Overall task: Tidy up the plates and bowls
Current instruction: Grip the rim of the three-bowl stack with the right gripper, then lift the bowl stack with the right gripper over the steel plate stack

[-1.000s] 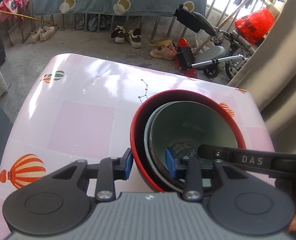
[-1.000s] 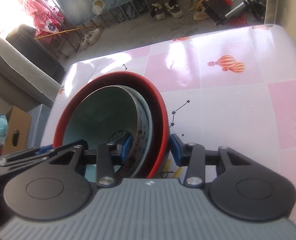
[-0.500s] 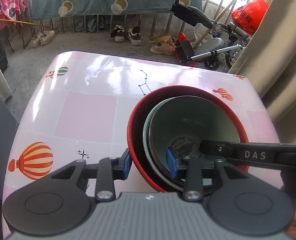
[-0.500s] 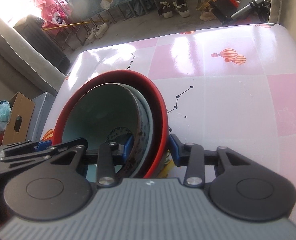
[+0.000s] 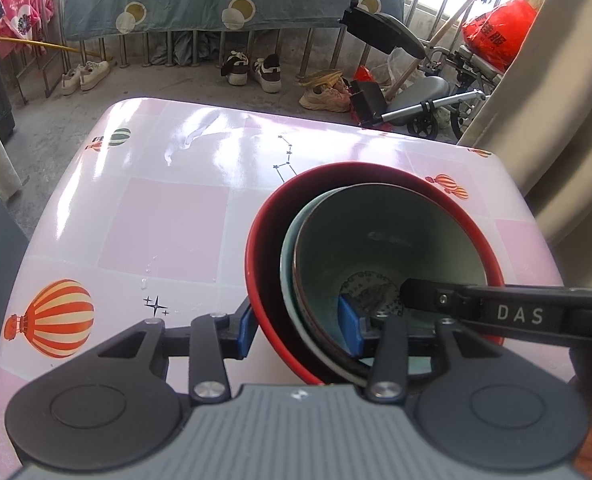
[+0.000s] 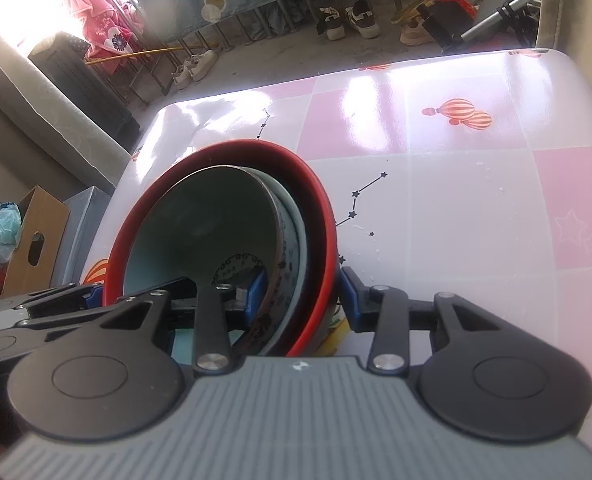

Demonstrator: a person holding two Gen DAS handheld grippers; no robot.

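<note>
The left gripper [image 5: 300, 330] straddles the near-left wall of the red bowl [image 5: 263, 276], one blue pad outside the red rim and one inside the nested bowls; its jaws are opening, the walls between them with a slight gap at each pad. The right gripper [image 6: 302, 294] straddles the opposite near wall of the red bowl [image 6: 320, 216], its pads at both sides of the stacked rims and seemingly pinching them. Inside the red bowl sits a pale blue-green bowl [image 5: 289, 256], and within that a mint-lined bowl [image 5: 392, 236] with a dark printed ring at its bottom. The stack rests on the pink checked table [image 5: 167, 216], on its near right part. Beyond the red bowl, past the table's far edge, shoes [image 5: 251, 70] lie on the floor
</note>
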